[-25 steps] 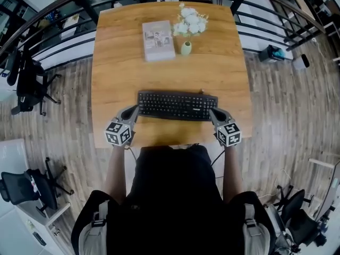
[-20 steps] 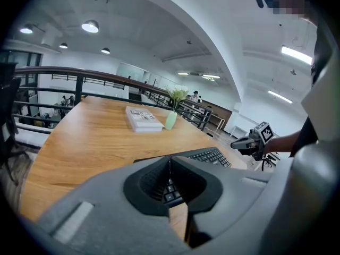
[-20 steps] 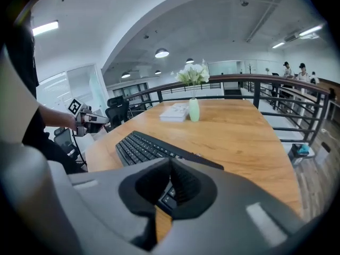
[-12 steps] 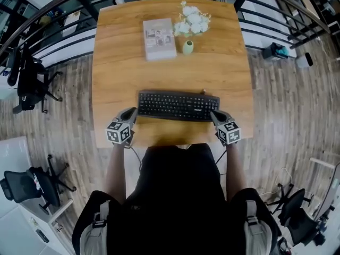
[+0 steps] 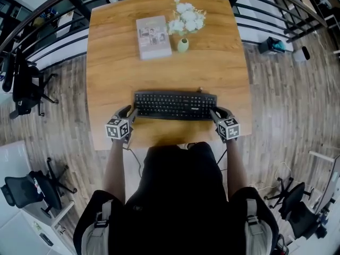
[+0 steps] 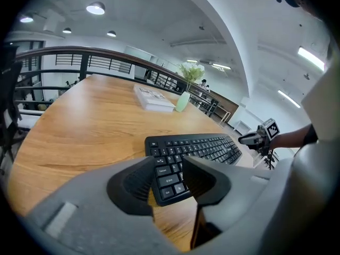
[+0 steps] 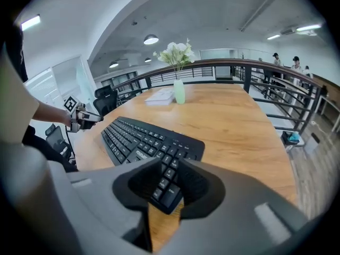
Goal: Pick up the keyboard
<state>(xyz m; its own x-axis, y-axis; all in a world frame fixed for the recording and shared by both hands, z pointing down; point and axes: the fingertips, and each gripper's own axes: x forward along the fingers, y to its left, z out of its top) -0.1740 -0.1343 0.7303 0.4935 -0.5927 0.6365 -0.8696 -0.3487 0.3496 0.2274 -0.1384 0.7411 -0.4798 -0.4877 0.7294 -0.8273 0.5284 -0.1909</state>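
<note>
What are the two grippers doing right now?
Left gripper: open, fingers just opened wider, keyboard corner between them.
Right gripper: open, fingers just opened wider, other keyboard corner between them.

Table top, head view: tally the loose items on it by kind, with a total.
keyboard: 1
book: 1
vase of white flowers: 1
Total: 3
</note>
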